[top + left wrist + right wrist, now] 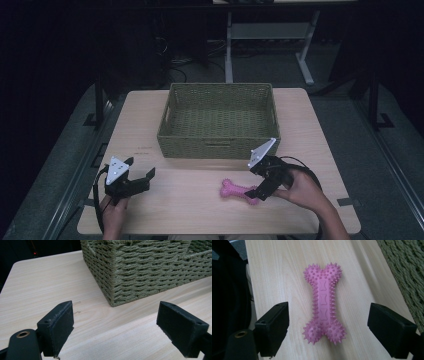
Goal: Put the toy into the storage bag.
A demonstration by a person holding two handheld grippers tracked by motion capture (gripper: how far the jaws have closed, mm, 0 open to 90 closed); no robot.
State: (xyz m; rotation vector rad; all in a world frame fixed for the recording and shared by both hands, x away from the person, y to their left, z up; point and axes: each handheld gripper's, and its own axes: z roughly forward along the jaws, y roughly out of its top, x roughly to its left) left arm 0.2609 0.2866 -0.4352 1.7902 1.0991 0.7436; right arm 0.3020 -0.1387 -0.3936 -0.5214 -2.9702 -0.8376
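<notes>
The pink spiked rubber bone-shaped chew toy (239, 191) lies flat on the pale wooden table (310, 135), close to the near edge and right of its middle, just in front of the olive-green woven basket (218, 146) that stands toward the far edge. The right gripper (264, 192) is the one on it: its black jaws are spread wide and hang over the toy's right-hand knob, released, gripping nothing yet.

What matters is how the bone lines up with those jaws. In the right gripper view the pink toy (323, 302) runs straight away from the gripper, its long axis pointing forward between the two pads, one knobbed end nearest and the other farther out. The narrow shaft sits about midway in the gap, with bare wood on either side. So the jaws already stand across the thin waist rather than along the length; to my eye, a descent and a squeeze would catch it.

The left gripper (134, 186) is well apart, near the table's near-left corner, its jaws also parted and empty, facing the basket's corner (112, 302).
</notes>
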